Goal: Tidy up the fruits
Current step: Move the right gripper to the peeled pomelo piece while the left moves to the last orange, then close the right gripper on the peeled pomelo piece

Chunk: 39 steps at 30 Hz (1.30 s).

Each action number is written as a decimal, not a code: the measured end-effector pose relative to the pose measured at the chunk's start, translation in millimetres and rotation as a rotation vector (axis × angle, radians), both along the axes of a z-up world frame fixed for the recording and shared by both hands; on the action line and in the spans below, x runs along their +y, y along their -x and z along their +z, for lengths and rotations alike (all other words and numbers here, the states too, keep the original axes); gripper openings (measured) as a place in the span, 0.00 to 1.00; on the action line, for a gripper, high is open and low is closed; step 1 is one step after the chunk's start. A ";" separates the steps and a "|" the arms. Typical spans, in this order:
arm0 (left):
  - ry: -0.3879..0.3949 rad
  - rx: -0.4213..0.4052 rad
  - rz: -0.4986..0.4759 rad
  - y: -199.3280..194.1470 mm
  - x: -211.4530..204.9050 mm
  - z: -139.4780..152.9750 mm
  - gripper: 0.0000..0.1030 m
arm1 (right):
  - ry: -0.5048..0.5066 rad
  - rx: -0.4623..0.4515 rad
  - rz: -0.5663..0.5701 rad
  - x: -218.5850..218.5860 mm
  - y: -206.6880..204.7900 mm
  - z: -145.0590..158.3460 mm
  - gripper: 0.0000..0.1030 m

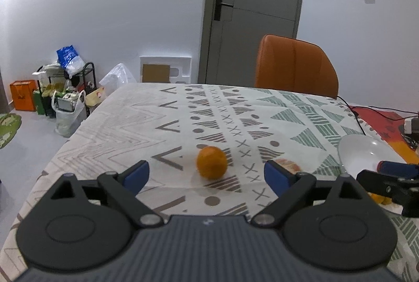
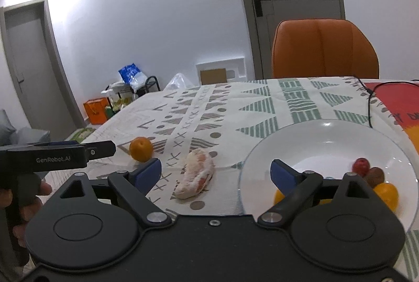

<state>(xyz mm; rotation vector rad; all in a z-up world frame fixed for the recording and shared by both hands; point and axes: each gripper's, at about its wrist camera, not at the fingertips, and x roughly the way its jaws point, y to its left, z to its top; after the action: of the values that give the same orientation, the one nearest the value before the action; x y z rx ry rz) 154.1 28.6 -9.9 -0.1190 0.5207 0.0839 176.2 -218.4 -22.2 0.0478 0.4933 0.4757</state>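
In the left wrist view the orange [image 1: 211,162] sits on the patterned tablecloth [image 1: 117,130] just above the middle of the frame, framed between the blue pads of the left gripper [image 1: 207,174], whose jaws stand wide apart and hold nothing; the fruit lies slightly beyond the fingertips and no pad touches it. To its right a peeled pomelo-like segment [image 1: 288,164] peeps out behind the right-hand pad, and at the right edge of that frame the rim of the white plate [image 1: 351,151] shows with the other tool across it. In the right wrist view, going from left, the left gripper's body comes in at the left edge, the orange [image 2: 141,148] lies just past its tip, the peeled segment [image 2: 196,174] lies at centre, apart from both, and the plate [image 2: 322,140] fills the lower right with small red, brown and yellow fruits [image 2: 371,177] gathered on its right side. The right gripper [image 2: 216,172] hovers over the plate's near rim, jaws likewise wide and empty. The step in hand looks like collecting the loose orange for the plate: the next move calls for pushing the left tool forward until the pads flank the fruit, then closing gently, since a round orange may roll off.
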 end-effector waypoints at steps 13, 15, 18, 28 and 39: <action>0.018 0.032 0.055 1.5 24.0 -5.5 0.95 | 0.037 0.000 0.030 36.5 -5.4 -2.6 1.00; 0.017 0.037 0.060 1.1 26.1 -6.4 0.95 | 0.045 0.004 0.031 39.5 -8.1 -4.1 1.00; 0.023 0.044 0.058 0.4 29.0 -7.8 0.95 | 0.053 0.016 0.032 43.6 -10.6 -7.1 1.00; 0.030 0.050 0.048 0.2 37.5 -9.7 0.95 | 0.084 0.050 0.050 55.9 -19.2 -15.7 0.90; 0.046 0.053 0.054 3.0 53.4 -15.4 0.95 | 0.179 0.086 0.035 76.6 -40.1 -29.0 0.67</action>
<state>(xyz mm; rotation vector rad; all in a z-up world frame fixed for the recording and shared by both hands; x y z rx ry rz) 151.1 82.0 -25.4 -0.1761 0.5721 0.1283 216.3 -141.8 -51.2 -0.1129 0.6203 0.4630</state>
